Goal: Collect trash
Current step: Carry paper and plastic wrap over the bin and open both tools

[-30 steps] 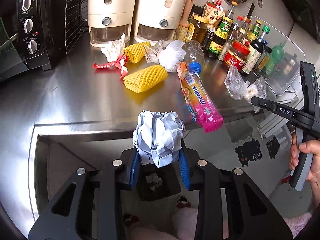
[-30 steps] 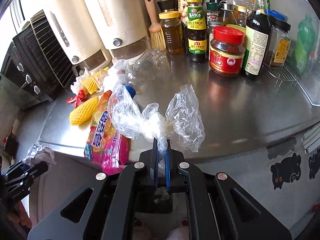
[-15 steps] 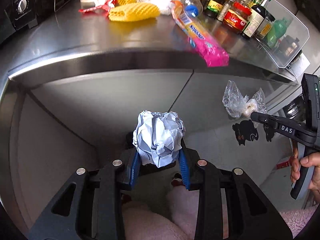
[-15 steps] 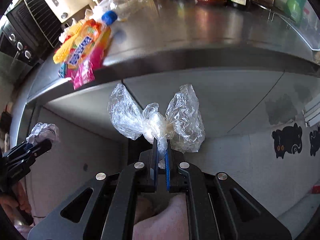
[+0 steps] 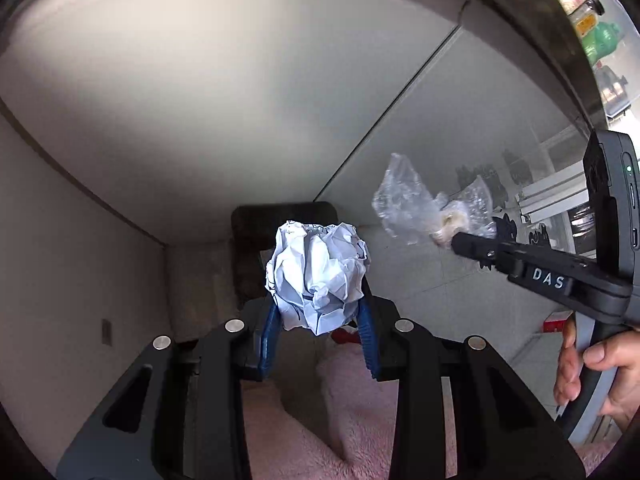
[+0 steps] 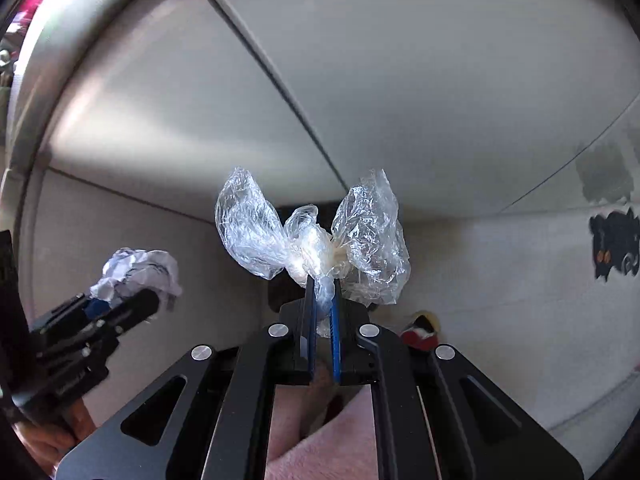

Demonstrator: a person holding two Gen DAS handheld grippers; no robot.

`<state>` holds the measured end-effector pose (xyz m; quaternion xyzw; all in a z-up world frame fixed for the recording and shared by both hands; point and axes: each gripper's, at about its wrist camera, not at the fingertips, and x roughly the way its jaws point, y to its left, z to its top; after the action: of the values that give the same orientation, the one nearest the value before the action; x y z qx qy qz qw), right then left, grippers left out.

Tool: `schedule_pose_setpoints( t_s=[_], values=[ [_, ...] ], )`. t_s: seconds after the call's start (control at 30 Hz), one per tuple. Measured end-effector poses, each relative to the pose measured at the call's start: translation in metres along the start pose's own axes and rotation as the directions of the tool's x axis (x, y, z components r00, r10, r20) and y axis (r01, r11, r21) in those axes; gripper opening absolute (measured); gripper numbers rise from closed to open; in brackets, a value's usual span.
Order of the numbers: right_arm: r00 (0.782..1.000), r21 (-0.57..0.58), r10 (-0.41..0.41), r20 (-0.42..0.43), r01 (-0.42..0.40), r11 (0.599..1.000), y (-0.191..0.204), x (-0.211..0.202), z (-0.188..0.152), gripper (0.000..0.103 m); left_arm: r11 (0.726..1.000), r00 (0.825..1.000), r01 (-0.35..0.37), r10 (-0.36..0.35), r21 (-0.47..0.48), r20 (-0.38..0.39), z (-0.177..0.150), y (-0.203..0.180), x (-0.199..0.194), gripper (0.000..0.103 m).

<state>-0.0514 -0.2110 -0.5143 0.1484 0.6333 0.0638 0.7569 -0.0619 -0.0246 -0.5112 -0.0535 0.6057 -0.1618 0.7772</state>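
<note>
Black tongs (image 5: 318, 344), blue pads (image 5: 269, 338), silver screws.

The paper ball (image 5: 318, 276) sits between the left claw's (image 5: 318, 312) fingers, below the counter's edge (image 5: 540, 4). To its right, apart from it, the plastic wrap (image 6: 312, 236) is pinched in the right claw (image 6: 322, 308). A dark bin (image 5: 256, 236) stands behind the paper ball.

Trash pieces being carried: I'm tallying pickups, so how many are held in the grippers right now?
2. A crumpled paper ball is clamped in the left gripper; a clear plastic wrap is pinched in the right gripper. Trash elsewhere may be out of view.
</note>
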Motion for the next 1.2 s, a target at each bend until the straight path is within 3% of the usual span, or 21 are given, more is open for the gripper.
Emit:
schedule_pose_setpoints(
  t_s=[0.4,0.6,0.67,0.77,0.8,0.83,0.87,0.9,1.1,1.17,1.2],
  values=[
    [0.995,0.038,0.037,-0.092,-0.033,0.999,0.01,0.072,0.012,0.01,0.999,0.991,0.001,-0.006,-0.036,-0.134,-0.006,0.011,0.074,0.033],
    [0.993,0.057,0.06,-0.099,-0.054,0.997,0.01,0.078,0.017,0.01,0.999,0.99,0.008,-0.014,-0.041,-0.137,-0.007,0.013,0.088,0.035],
    [0.992,0.075,0.076,-0.103,-0.068,0.995,0.012,0.081,0.019,0.011,0.999,0.992,0.005,-0.01,-0.042,-0.126,-0.004,0.009,0.086,0.038],
    [0.992,0.099,0.081,-0.1,-0.071,0.992,0.012,0.082,0.02,0.012,0.998,0.993,0.002,-0.009,-0.055,-0.115,-0.003,0.012,0.083,0.051],
    [0.992,0.107,0.082,-0.099,-0.071,0.992,0.012,0.081,0.02,0.02,0.999,0.994,0.001,-0.007,-0.054,-0.113,-0.002,0.012,0.082,0.053],
    [0.991,0.116,0.088,-0.097,-0.076,0.99,0.011,0.08,0.02,0.04,0.999,0.994,-0.001,-0.004,-0.05,-0.112,-0.002,0.012,0.081,0.053],
    [0.991,0.125,0.096,-0.089,-0.084,0.989,0.01,0.078,0.02,0.05,0.999,0.994,-0.004,-0.001,-0.045,-0.111,-0.003,0.012,0.08,0.053],
    [0.993,0.127,0.093,-0.077,-0.083,0.988,0.008,0.074,0.022,0.055,0.999,0.994,-0.007,0.002,-0.043,-0.108,-0.003,0.012,0.079,0.054],
    [0.996,0.107,0.067,-0.052,-0.061,0.992,0.01,0.058,0.027,0.058,0.999,0.996,-0.022,0.018,-0.039,-0.09,-0.001,0.016,0.065,0.067],
    [0.998,0.087,0.045,-0.044,-0.042,0.995,0.014,0.048,0.029,0.067,0.999,0.996,-0.03,0.026,-0.041,-0.081,0.002,0.019,0.057,0.073],
    [0.999,0.077,0.029,-0.036,-0.026,0.997,0.015,0.04,0.029,0.081,0.999,0.997,-0.033,0.03,-0.042,-0.075,0.003,0.019,0.051,0.077]
  ],
)
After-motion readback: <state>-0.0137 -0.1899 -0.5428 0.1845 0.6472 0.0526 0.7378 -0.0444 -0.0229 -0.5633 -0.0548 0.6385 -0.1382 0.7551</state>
